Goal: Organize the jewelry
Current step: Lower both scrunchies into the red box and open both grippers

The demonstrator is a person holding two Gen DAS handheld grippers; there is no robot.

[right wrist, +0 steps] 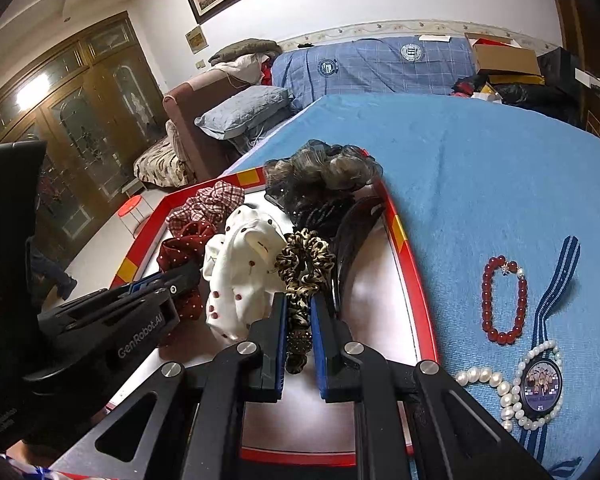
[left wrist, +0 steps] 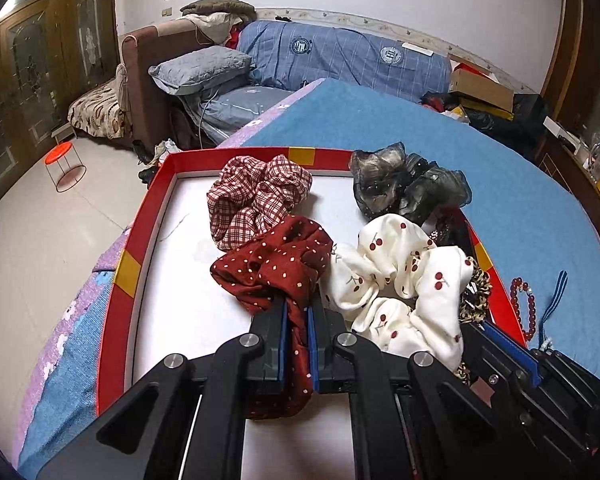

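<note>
Gripping, left claw (left wrist: 298, 320): we see both pads pressed together on the dark red polka-dot scrunchie (left wrist: 272, 264), a fold of its cloth pinched between them.
Right claw (right wrist: 299, 320): we see it clamped on the leopard-print scrunchie (right wrist: 306, 268), whose lower loop hangs between the blue pads.
Red tray (left wrist: 118, 292): white-floored box lid on the blue bed cover (right wrist: 480, 168), holding all the scrunchies.
Far side of tray: we note the red-and-white checked scrunchie (left wrist: 256, 196) near the far rim and the sheer black scrunchie (left wrist: 404, 184) over the far right corner.
Middle of tray: the white cherry-print scrunchie (left wrist: 404, 280) lies between the two gripped ones, touching both.
Beside the tray's right rim: on the bed cover we find the red bead bracelet (right wrist: 504, 300), the pearl strand (right wrist: 496, 384) and a medal on a striped ribbon (right wrist: 542, 384).
</note>
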